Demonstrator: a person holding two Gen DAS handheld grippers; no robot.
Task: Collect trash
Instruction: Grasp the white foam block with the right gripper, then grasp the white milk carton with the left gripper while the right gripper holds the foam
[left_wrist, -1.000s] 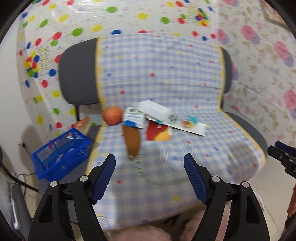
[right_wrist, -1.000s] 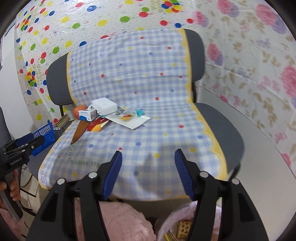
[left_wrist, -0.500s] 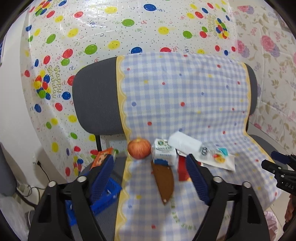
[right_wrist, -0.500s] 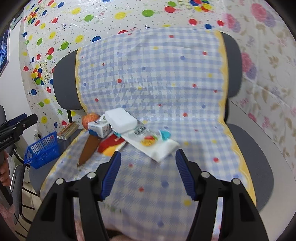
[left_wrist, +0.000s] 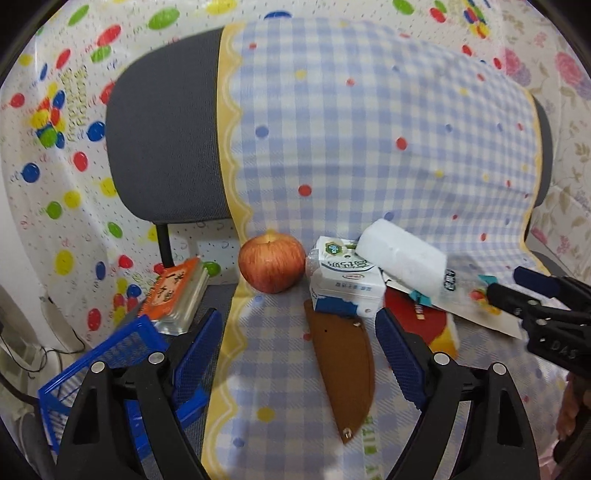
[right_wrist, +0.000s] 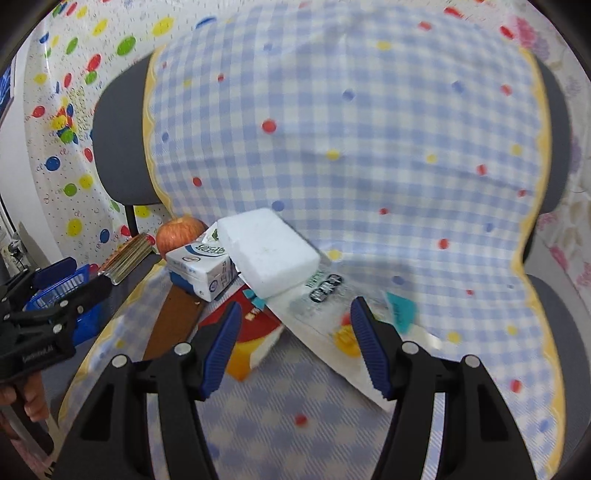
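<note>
A pile lies on the checked cloth over the chair seat (left_wrist: 295, 406). It holds a red apple (left_wrist: 271, 262), a blue-white milk carton (left_wrist: 345, 282), a white foam block (left_wrist: 402, 254), a brown sheath (left_wrist: 345, 365), a red-yellow packet (left_wrist: 417, 317) and a clear printed wrapper (right_wrist: 343, 325). My left gripper (left_wrist: 301, 332) is open, low over the sheath, just short of the carton. My right gripper (right_wrist: 295, 314) is open, its fingers on either side of the wrapper's near end, with the foam block (right_wrist: 267, 251) just beyond. Nothing is gripped.
A blue plastic basket (left_wrist: 107, 365) stands left of the chair, below the seat. An orange-covered pack (left_wrist: 177, 291) lies on the seat's bare grey edge beside the apple. Balloon-print sheeting (left_wrist: 66, 147) covers the wall behind, and floral paper (right_wrist: 576, 236) lines the right.
Both grippers have come forward and down towards the pile, which now fills the lower middle of each view. The left jaws stand a little wider than a second ago.
</note>
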